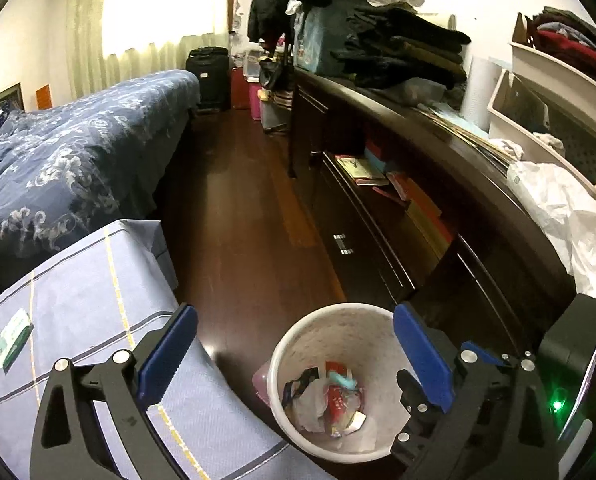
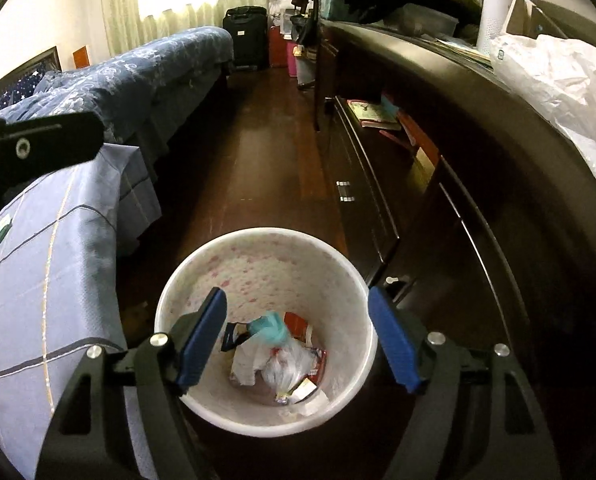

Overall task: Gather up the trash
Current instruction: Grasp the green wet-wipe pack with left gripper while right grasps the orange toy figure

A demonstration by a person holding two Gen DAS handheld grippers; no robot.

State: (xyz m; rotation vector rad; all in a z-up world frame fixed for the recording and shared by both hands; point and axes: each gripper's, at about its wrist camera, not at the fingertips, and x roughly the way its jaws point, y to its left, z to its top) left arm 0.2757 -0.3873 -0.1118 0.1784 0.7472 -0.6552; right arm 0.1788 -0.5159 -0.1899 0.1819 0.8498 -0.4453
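Observation:
A white trash bin [image 2: 258, 264] with pink speckles stands on the dark wood floor beside the cabinet. Inside lie crumpled wrappers, a clear bag and a teal wad [image 2: 272, 330]. My right gripper [image 2: 298, 332] hangs directly over the bin, open and empty. The bin also shows in the left wrist view [image 1: 337, 328], with trash [image 1: 329, 400] at its bottom. My left gripper [image 1: 296, 344] is open and empty, above the bin's left edge and the cloth-covered surface. A small green-and-white packet [image 1: 12, 338] lies on that cloth, left of the left gripper.
A blue-grey checked cloth [image 1: 90, 280] covers a low surface at left. A bed with a blue quilt [image 1: 66, 148] lies behind. A long dark cabinet [image 2: 477, 184] runs along the right, with books on a shelf, white plastic bags [image 2: 557, 80] and folded clothes on top. A suitcase [image 2: 245, 36] stands far back.

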